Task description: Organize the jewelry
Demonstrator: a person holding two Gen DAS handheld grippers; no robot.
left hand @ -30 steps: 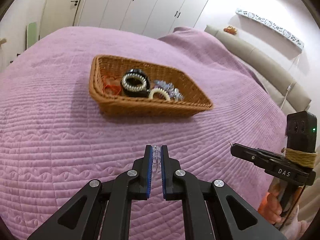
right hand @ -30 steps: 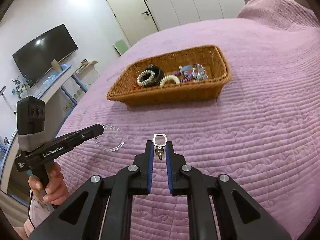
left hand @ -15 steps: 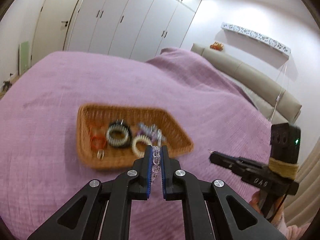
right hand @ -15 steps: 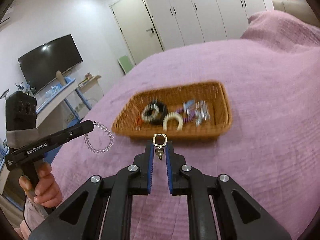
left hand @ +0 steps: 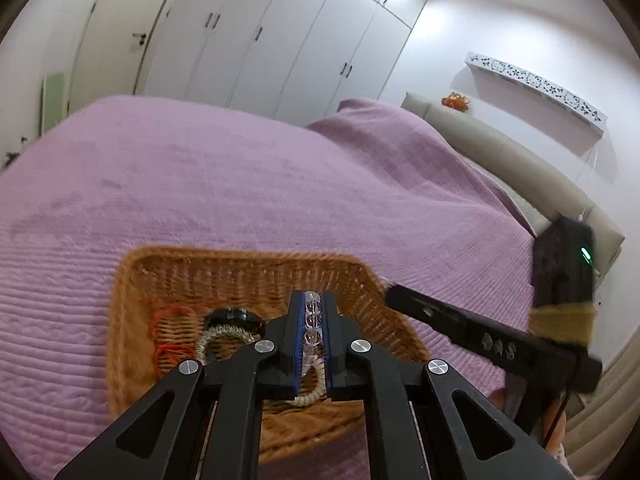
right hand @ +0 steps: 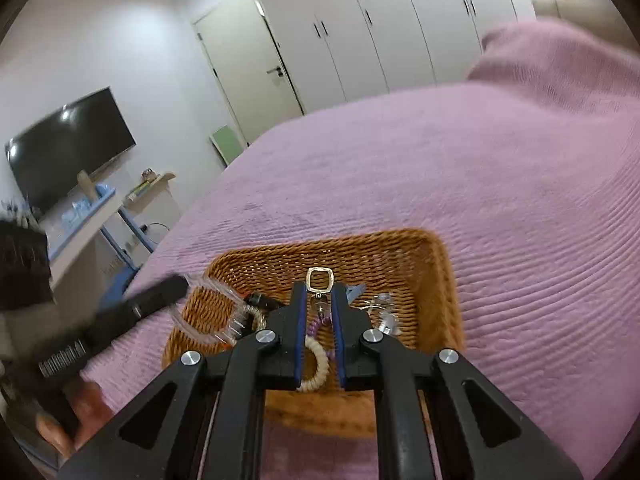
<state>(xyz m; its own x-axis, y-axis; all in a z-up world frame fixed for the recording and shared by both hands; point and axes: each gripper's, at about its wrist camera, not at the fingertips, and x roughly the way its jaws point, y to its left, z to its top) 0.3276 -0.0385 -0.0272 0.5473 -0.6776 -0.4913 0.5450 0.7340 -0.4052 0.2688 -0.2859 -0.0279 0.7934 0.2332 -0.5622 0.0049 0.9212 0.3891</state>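
Note:
A wicker basket (left hand: 256,268) (right hand: 436,264) lies on the purple bedspread, right under both grippers. My left gripper (left hand: 313,300) is shut on a clear bead bracelet (left hand: 312,312); in the right wrist view the bracelet (right hand: 200,328) hangs as a loop over the basket's left side. My right gripper (right hand: 319,292) is shut on a small earring (right hand: 319,280) with a square metal loop sticking out past the tips. Inside the basket lie a cream bead bracelet (right hand: 316,368), a black and pearl bangle (left hand: 228,328), orange pieces (left hand: 168,332) and a silvery cluster (right hand: 384,312).
The purple bedspread (left hand: 240,184) stretches far beyond the basket. A beige headboard (left hand: 520,168) runs along the right. White wardrobes (left hand: 260,40) line the back wall. A television (right hand: 68,148) and a low shelf (right hand: 92,208) stand past the bed's left edge.
Both grippers have moved forward over the bed and risen, from in front of the basket to above it. The bracelet and the earring came along in their grips.

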